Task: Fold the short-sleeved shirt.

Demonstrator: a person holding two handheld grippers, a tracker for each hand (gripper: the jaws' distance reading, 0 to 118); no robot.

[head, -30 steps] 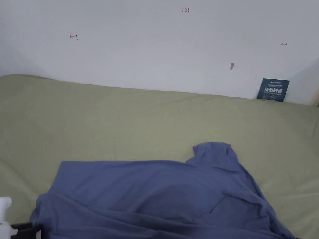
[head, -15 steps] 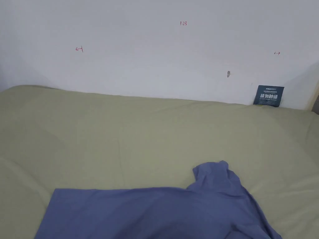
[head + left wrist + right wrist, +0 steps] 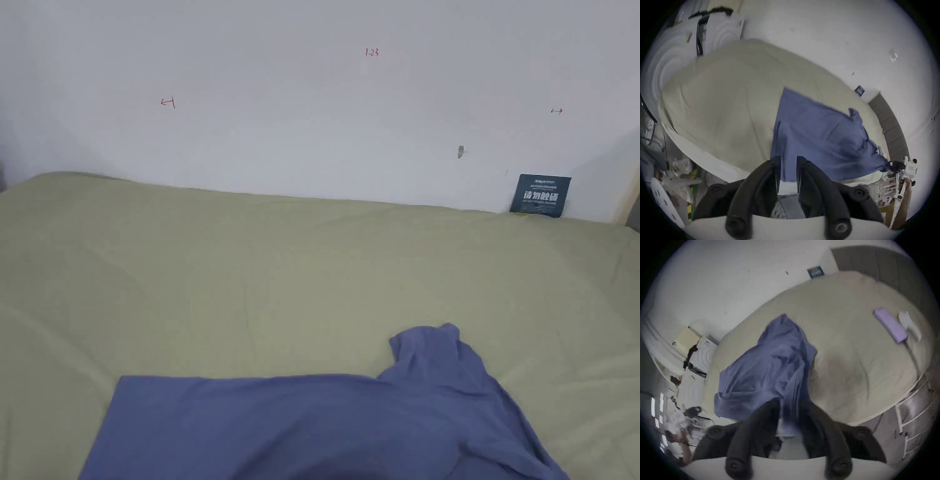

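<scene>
A blue short-sleeved shirt [image 3: 325, 425] lies spread on the green bed sheet [image 3: 250, 262], with one sleeve [image 3: 431, 350] pointing toward the wall. In the left gripper view, the shirt [image 3: 818, 129] runs down over the bed's near edge, and my left gripper [image 3: 788, 168] is shut on its hem. At the far right of that view, the right gripper [image 3: 894, 165], held by a hand, pinches another corner and pulls the cloth taut. In the right gripper view, my right gripper [image 3: 789, 410] is shut on bunched cloth of the shirt [image 3: 769, 369].
A white wall rises behind the bed, with a dark sign [image 3: 540, 195] leaning against it at the right. A purple box [image 3: 890, 324] and a white object [image 3: 907, 321] lie on the bed's far right. Clutter stands on the floor left of the bed.
The head camera has tilted up, so the shirt sits lower in the picture. The left gripper has dropped out of the lower left corner. The shirt looks flatter and less rumpled.
</scene>
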